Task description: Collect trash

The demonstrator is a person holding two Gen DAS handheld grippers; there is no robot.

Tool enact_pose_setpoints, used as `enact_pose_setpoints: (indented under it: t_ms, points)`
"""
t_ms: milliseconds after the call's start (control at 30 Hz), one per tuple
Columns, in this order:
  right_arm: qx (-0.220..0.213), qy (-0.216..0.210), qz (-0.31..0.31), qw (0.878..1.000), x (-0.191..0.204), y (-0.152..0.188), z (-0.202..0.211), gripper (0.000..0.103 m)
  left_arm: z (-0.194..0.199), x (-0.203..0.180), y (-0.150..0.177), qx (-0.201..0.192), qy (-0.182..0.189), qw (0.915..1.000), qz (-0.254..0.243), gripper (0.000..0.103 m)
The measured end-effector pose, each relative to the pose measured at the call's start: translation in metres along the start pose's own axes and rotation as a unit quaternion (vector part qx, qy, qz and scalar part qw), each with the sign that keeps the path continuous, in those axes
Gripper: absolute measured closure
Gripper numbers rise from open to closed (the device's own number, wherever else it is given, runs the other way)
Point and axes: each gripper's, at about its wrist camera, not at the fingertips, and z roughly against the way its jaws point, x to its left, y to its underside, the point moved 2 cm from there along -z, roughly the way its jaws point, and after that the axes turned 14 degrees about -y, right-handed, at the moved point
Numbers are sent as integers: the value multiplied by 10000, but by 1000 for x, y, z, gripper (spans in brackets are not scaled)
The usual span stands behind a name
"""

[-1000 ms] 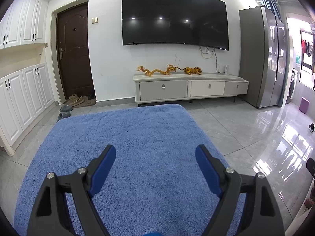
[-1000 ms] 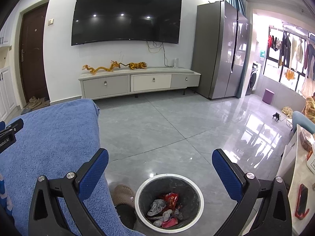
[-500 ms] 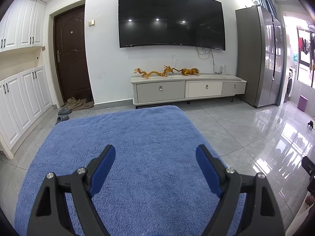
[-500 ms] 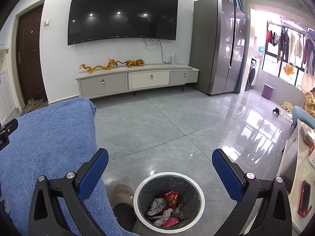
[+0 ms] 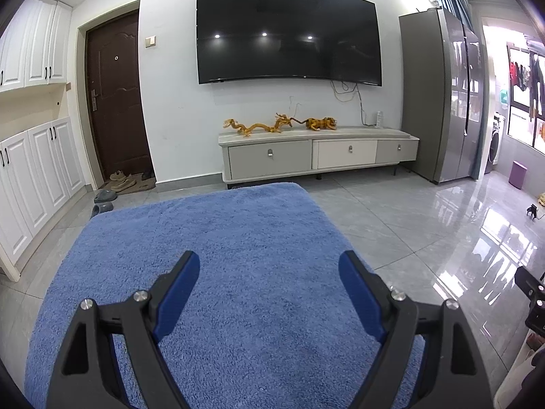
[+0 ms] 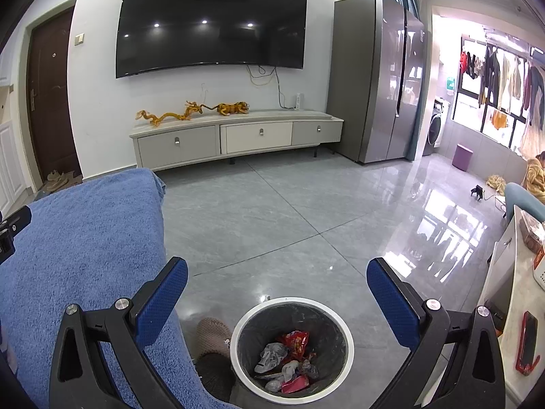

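A round bin (image 6: 292, 351) with a white rim and a dark liner stands on the floor, below and between my right gripper's fingers. Inside lie several crumpled wrappers (image 6: 289, 358), red, pink and clear. My right gripper (image 6: 276, 283) is open and empty, held above the bin. My left gripper (image 5: 269, 279) is open and empty above a blue fluffy towel (image 5: 218, 272) spread on a table top. No trash shows on the towel. The towel's right edge also shows in the right wrist view (image 6: 85, 255).
Grey tiled floor (image 6: 289, 211) runs to a low TV cabinet (image 6: 238, 136) under a wall TV. A tall fridge (image 6: 378, 78) stands to the right. A slippered foot (image 6: 213, 335) is beside the bin. A white counter with a red-cased phone (image 6: 527, 341) is at the right edge.
Both grippers stay open and empty. Both views have shifted slightly, with the room sitting a little lower and further left in frame than before.
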Motion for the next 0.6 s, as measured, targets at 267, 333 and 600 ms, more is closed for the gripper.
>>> enact_pose_setpoints:
  t_ms: [267, 333, 600]
  points:
    - [11, 32, -8, 10000, 1, 0, -1, 0, -1, 1, 1, 10, 50, 10000, -30, 20]
    - [16, 35, -7, 10000, 1, 0, -2, 0, -1, 0, 1, 13, 62, 10000, -44, 20]
    - [22, 49, -3, 10000, 1, 1, -2, 0, -2, -1, 2, 69, 123, 9999, -48, 20]
